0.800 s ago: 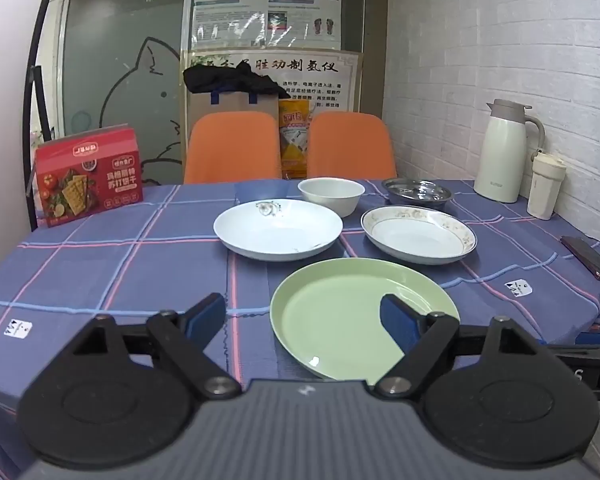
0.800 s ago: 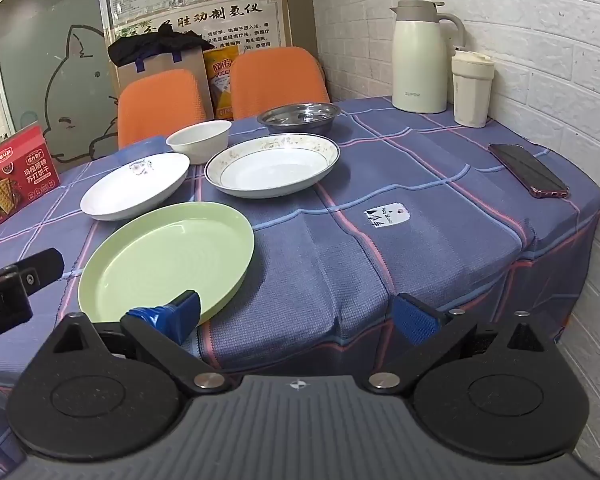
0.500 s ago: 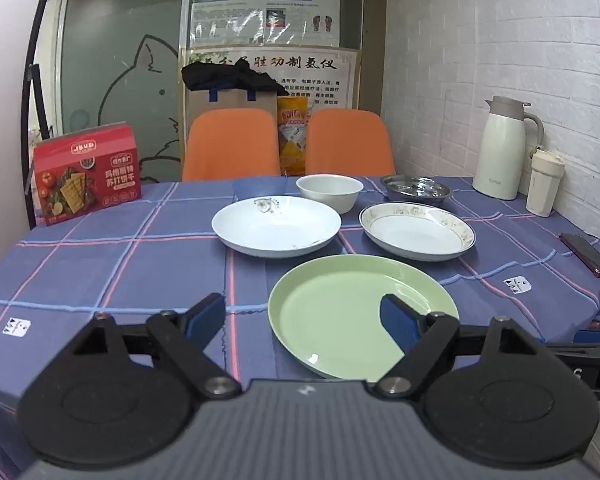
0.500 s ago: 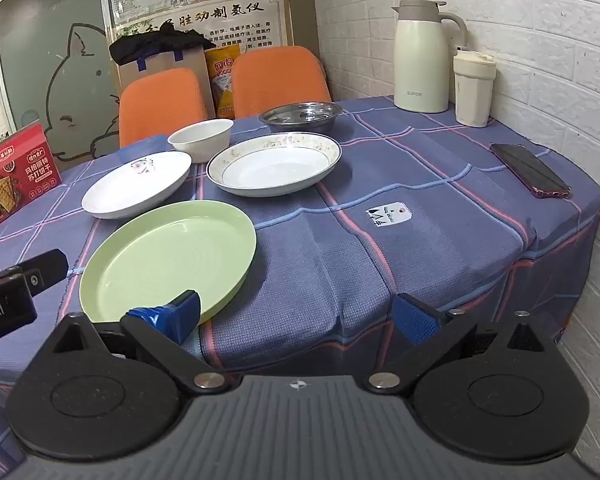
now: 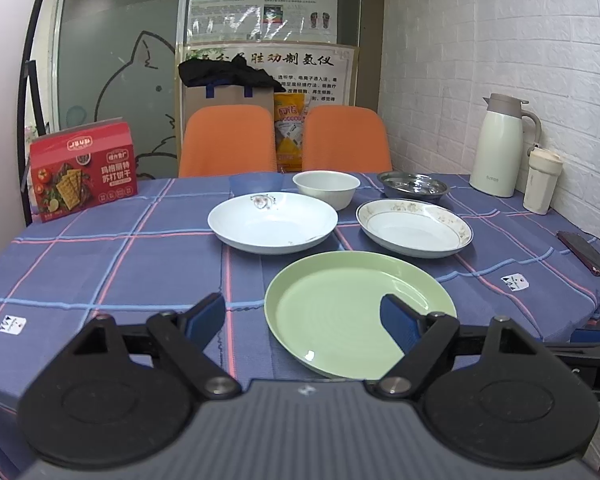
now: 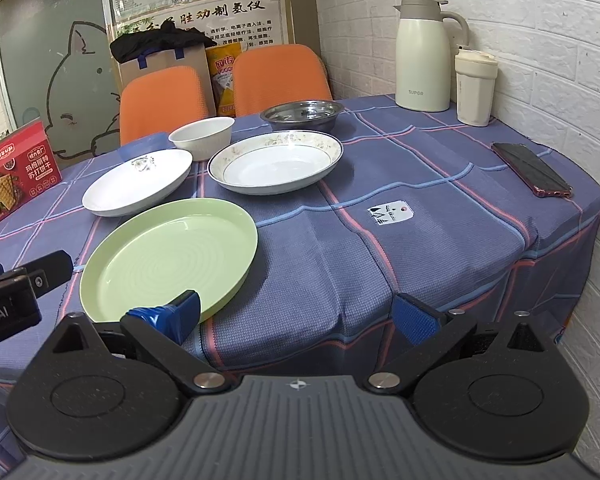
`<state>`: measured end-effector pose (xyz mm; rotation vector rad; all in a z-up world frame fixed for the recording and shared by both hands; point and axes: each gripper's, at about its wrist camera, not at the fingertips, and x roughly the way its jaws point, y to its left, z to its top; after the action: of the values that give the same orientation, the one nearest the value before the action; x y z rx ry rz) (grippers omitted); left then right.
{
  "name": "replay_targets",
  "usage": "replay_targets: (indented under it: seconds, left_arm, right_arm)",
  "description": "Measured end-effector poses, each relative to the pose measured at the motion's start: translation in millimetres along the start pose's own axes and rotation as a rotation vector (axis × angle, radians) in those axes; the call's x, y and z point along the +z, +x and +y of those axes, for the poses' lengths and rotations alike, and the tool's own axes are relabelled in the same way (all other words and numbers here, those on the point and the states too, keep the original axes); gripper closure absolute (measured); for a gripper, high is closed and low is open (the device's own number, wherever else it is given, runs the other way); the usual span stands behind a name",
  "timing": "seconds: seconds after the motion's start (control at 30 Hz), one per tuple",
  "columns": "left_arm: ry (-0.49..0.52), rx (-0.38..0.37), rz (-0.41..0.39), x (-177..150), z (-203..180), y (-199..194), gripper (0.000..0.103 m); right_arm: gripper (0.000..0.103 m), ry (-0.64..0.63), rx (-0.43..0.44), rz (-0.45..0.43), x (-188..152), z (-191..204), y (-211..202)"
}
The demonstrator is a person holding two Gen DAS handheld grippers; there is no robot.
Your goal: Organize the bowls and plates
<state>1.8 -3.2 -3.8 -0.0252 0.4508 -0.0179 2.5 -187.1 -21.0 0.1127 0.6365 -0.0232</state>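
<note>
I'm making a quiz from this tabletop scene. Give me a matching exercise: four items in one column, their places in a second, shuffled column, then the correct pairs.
Items:
1. round pale green plate
2. small white ceramic bowl
3. shiny steel bowl
4. red cracker box

Places:
A. far left of the table
B. nearest the grippers
C. far side, just left of the cream thermos jug
D. behind the white plate with a floral mark

Pairs: 1-B, 2-D, 3-C, 4-A

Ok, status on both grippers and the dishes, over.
Left gripper open, empty. Right gripper open, empty. Green plate nearest, nothing stacked yet. Nothing in the way.
</note>
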Motion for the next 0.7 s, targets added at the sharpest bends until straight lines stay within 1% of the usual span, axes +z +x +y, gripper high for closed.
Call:
replay_targets:
  seconds: [0.7]
  left_arm:
    - [0.005,-0.021,0.000,0.1,-0.7,-0.4,0.020]
  right_arm:
    - [0.013,-0.003,0.008,0.006,-0.2,3.3,-0.3]
